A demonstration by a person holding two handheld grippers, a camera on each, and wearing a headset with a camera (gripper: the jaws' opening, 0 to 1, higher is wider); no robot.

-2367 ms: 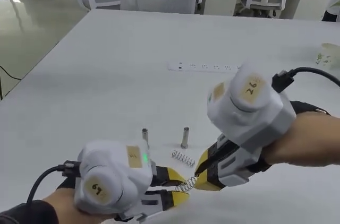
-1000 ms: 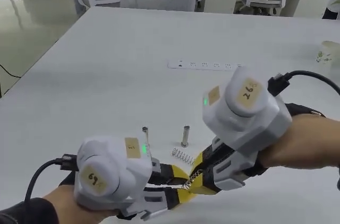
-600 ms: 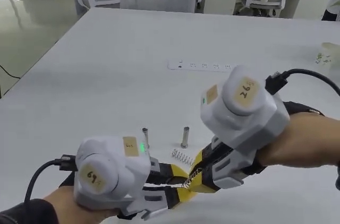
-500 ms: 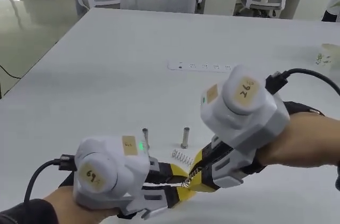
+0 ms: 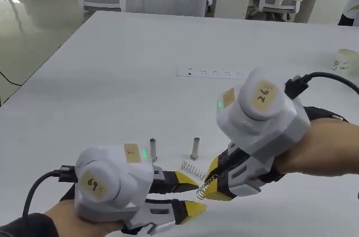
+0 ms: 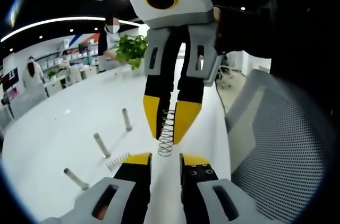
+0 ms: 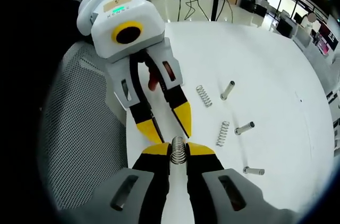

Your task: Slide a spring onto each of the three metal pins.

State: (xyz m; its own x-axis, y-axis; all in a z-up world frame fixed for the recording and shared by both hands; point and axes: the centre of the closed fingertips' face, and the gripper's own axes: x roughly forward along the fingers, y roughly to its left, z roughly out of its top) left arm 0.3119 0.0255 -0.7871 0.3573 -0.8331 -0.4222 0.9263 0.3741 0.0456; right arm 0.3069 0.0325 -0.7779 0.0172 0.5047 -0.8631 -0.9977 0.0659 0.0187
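In the head view the held spring (image 5: 201,190) was hard to make out. It was a small silvery squiggle, largely covered by the yellow tips of the right claw (image 5: 212,185). The white body of the left claw (image 5: 190,193) blocked the near part of the worktop (image 5: 140,68). Two of the pins (image 5: 195,148) stood upright beyond it, with a loose spring (image 5: 192,168) lying just in front of them.

The gripper views were clearer. In the left gripper view the right claw (image 6: 166,128) was pinching the held spring (image 6: 167,147) along its side. It was a thin bright wire coil, and its free end stuck out past the yellow tips. In the right gripper view the same spring (image 7: 178,156) was seen end-on as a small round opening pressed between that claw's own tips. The rest of its length was hidden.

The left claw (image 7: 167,126) was spread and gripped nothing. Its tips were near the spring's free end, and no contact was visible. In the left gripper view three pins (image 6: 102,145) stood in a row on the worktop, all bare, well apart from the held spring.
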